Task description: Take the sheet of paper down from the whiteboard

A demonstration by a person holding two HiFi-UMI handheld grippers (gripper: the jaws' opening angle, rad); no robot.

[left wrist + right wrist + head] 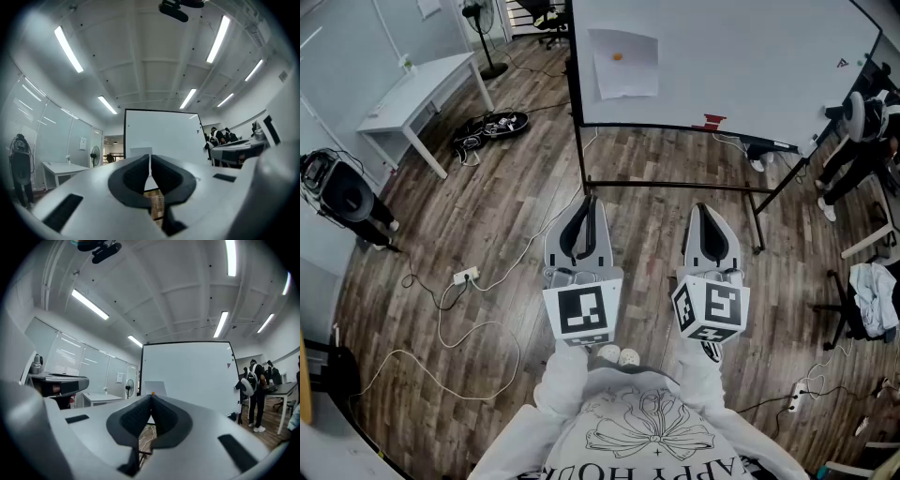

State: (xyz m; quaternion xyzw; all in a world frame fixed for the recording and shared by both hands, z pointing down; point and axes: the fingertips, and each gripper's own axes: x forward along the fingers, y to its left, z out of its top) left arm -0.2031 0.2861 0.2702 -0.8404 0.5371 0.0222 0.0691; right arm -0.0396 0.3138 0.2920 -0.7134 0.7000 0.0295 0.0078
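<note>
Your target, the white rectangular sheet of paper [625, 64], lies flat against the large white whiteboard on its black stand [750, 56], close to the board's left edge. A small round orange magnet [618, 56] pins it near its top. The sheet seems to hang upright, its longer side running up and down the board, and no pin shows on its lower edge or side edges.

Both tools are well apart from it, held out roughly level over the brown wood-plank floor [487, 216] with the board ahead of you. Your grey left gripper [589, 201] has its fingers pressed together with nothing between them. Your grey right gripper [701, 208] is the same, fingers closed and empty.

The relation that matters shows in the head view. The sheet lies ahead and only slightly to the right of the left gripper's line, but clearly to the left of the right gripper's line. So the left looks the nearer of the two. I judge you must step closer and part the fingers before either gripper can reach the magnet or pinch a free edge of the paper
</note>
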